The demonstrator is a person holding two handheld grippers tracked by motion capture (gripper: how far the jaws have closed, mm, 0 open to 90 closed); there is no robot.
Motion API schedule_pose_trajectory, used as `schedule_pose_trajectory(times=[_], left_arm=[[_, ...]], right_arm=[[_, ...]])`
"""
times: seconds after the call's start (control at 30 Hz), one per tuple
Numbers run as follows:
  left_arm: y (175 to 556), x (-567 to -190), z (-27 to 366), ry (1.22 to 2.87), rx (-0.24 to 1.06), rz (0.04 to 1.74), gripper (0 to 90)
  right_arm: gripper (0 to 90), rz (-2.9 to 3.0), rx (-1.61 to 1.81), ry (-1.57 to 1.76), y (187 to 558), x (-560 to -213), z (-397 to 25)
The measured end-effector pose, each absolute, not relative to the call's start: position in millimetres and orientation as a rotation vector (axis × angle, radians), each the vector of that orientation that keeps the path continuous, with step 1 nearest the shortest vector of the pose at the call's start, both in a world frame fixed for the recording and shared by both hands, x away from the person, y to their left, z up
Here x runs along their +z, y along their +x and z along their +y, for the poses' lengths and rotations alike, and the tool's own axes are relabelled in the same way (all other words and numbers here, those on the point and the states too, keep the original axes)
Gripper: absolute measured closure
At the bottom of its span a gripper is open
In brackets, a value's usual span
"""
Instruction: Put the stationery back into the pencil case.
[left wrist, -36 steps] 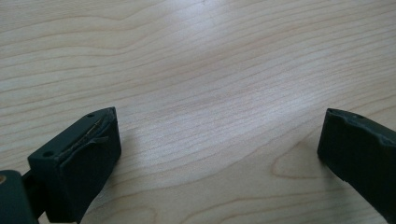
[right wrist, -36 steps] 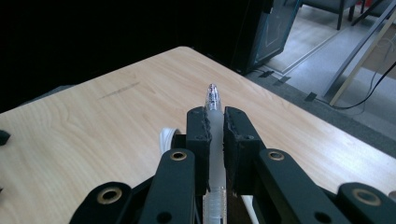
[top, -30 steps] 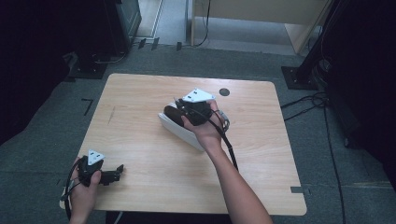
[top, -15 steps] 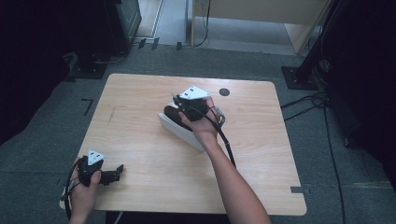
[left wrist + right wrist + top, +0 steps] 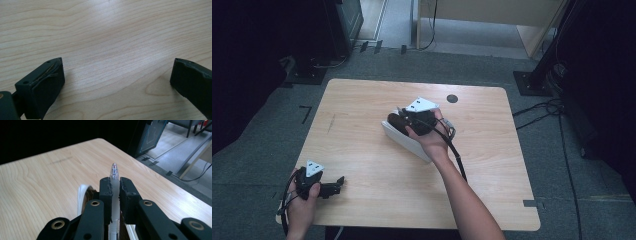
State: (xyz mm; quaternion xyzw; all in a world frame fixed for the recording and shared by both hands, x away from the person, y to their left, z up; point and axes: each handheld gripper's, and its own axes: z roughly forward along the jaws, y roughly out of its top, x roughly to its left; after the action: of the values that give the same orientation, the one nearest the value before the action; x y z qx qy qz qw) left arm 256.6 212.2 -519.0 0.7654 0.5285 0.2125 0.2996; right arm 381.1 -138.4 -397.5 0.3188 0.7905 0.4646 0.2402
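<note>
My right gripper [image 5: 115, 183] is shut on a clear plastic pen [image 5: 114, 172] with a red insert near its tip, which sticks out past the jaws. In the high view this gripper [image 5: 404, 116] hovers at the table's middle, over the far end of a white oblong case [image 5: 409, 142] with a dark inside. The case's white rim [image 5: 80, 195] shows just below the jaws. My left gripper [image 5: 337, 186] rests at the front left corner of the table, far from the case. Its jaws [image 5: 117, 72] stand wide open over bare wood.
The light wooden table [image 5: 362, 105] has a round black cable hole [image 5: 452, 98] near its far edge. Dark stands and cables lie on the grey floor around it. The right gripper's cable [image 5: 457, 155] trails along the forearm.
The right gripper has shifted only slightly above the case, still holding the pen. The left gripper has stayed in place.
</note>
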Motion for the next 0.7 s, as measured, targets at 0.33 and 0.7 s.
schedule_pose_trajectory(times=[0.33, 0.7], left_arm=[[257, -519, 212, 2.032, 0.565, 1.403, 0.0], [257, -519, 212, 2.032, 0.565, 1.403, 0.0]], right_arm=[[81.1, 2.234, 1.19, 0.849, 375, -404, -147], [80.3, 2.282, 1.148, 0.857, 375, -414, -141]])
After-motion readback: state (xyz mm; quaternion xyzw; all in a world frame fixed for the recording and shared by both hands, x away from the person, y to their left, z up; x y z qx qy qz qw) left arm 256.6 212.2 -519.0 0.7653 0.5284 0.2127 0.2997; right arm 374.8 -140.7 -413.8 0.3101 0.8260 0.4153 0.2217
